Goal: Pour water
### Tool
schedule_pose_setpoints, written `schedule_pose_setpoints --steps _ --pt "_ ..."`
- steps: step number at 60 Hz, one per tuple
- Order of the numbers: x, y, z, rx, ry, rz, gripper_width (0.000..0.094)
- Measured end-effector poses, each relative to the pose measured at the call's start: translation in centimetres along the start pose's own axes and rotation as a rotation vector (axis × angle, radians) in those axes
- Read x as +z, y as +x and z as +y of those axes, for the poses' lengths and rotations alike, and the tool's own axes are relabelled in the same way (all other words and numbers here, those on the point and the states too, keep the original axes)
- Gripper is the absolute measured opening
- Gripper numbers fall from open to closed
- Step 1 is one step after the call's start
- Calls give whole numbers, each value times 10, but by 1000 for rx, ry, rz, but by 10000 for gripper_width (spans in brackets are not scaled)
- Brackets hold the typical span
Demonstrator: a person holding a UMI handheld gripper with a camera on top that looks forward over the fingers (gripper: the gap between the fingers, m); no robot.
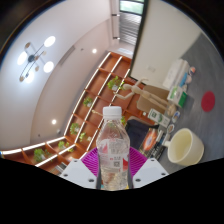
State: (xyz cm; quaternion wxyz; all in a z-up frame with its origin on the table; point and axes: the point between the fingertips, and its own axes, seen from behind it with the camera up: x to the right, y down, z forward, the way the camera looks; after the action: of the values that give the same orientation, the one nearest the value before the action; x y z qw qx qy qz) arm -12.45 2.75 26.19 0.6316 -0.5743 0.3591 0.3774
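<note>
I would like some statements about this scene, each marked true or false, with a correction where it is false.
1. A clear plastic bottle stands between the fingers of the tool. True.
2. The bottle has a red cap. False: its cap is white.
3. A pale cup lies beyond the fingers, to one side of the bottle. True.
4. The bottle lies flat along the fingers. False: it points away from the tool, cap at the far end.
5. The bottle's label bears pink print. True.
6. The cup is on top of the bottle. False: the two are apart.
</note>
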Motion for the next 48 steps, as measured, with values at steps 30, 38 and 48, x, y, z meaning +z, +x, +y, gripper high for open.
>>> schedule_pose_setpoints --steps 30,38,48 --pt "-1 120 -175 -1090 106 539 395" --pt "-7 181 -194 -1033 102 627 395" --pt "-3 232 -206 -1038 94 690 395"
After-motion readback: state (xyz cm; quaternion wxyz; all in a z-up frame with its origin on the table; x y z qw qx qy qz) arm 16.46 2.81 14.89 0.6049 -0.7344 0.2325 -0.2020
